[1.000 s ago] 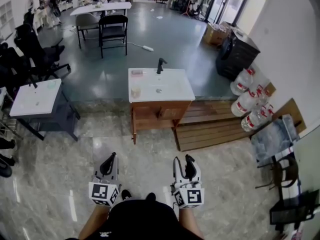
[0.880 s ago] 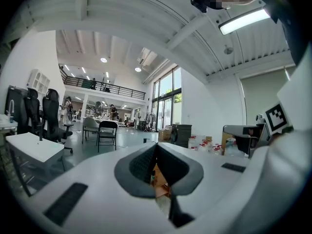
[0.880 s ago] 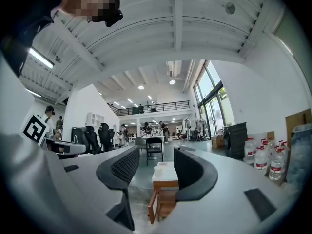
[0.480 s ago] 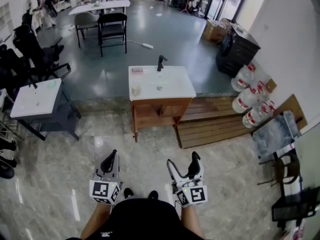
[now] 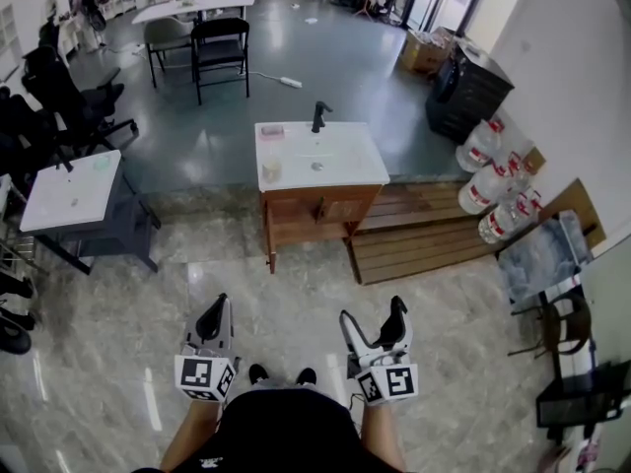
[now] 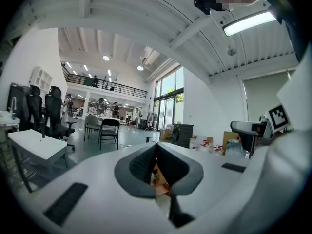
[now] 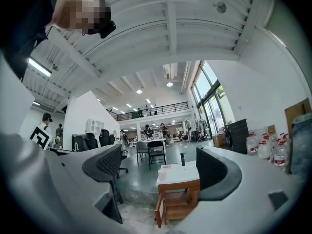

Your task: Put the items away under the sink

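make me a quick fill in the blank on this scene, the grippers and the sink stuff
1. The right gripper has its jaws ____, with nothing between them.
2. The left gripper has its jaws ____.
3. The faucet on the sink is ____ in colour.
4. In the head view the water bottles lie to the ____ of the wooden cabinet.
Missing words: open; shut; black; right

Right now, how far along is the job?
Done: nothing; a cup and a pink item sit on the sink top. The cabinet door looks ajar. In hand: nothing; the left gripper is shut and empty, the right gripper open and empty, both well short of it. Left: approach, pick up, stow everything.
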A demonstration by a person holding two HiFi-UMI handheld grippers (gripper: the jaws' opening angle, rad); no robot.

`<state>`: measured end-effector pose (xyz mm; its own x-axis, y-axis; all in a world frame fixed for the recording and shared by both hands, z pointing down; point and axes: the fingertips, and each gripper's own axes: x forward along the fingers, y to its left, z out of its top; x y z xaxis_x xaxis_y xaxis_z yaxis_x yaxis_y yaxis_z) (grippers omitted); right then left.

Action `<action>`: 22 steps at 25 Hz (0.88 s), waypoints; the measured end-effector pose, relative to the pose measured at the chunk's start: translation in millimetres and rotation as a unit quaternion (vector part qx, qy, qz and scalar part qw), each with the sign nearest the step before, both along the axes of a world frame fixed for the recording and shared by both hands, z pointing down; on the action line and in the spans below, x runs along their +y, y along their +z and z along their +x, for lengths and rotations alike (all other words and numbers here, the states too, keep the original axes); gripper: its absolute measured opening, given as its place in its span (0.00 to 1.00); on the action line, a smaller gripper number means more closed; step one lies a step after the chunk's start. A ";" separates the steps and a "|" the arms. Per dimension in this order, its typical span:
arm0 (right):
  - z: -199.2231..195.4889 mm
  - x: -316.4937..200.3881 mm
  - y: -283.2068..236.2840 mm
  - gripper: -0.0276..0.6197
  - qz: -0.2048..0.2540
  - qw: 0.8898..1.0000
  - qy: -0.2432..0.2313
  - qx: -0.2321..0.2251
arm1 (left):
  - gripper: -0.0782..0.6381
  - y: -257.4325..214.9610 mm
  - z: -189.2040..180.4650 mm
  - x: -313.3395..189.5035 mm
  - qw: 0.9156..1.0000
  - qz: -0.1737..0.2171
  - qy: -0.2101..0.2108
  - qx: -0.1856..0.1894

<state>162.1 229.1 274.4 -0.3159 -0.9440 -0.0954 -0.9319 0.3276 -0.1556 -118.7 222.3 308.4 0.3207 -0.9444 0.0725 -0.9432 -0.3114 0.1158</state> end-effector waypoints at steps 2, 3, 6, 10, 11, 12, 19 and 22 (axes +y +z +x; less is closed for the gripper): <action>-3.8 2.8 -0.1 0.77 -0.001 1.000 0.005 0.003 | 0.12 -3.7 -10.9 0.7 1.000 0.007 -0.011 0.006; -6.3 4.8 -0.2 0.77 -0.001 1.000 0.006 0.005 | 0.12 -5.0 -15.0 1.2 1.000 0.010 -0.012 0.006; -16.0 11.2 -1.6 0.77 0.000 1.000 0.011 0.008 | 0.12 -6.3 -22.3 3.7 1.000 0.020 0.003 -0.005; -28.4 18.6 -0.3 0.77 0.000 1.000 0.018 0.013 | 0.12 -5.8 -33.1 8.7 1.000 0.022 0.014 -0.008; -30.7 19.8 0.4 0.77 -0.001 1.000 0.021 0.014 | 0.12 -5.3 -35.9 9.9 1.000 0.020 0.013 -0.006; -32.6 20.6 1.1 0.77 -0.001 1.000 0.023 0.015 | 0.12 -4.4 -38.4 10.8 1.000 0.018 0.013 -0.004; -43.6 17.9 6.7 0.77 -0.009 0.999 0.022 0.025 | 0.12 7.3 -50.0 13.7 1.000 0.013 0.009 0.005; -49.8 8.9 6.4 0.77 -0.010 0.999 0.020 0.025 | 0.12 9.6 -56.4 7.8 1.000 0.008 0.001 -0.001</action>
<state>112.2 237.9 280.8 -0.2819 -0.9574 -0.0622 -0.9509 0.2875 -0.1143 -175.1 230.2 318.0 0.3216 -0.9451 0.0578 -0.9431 -0.3143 0.1088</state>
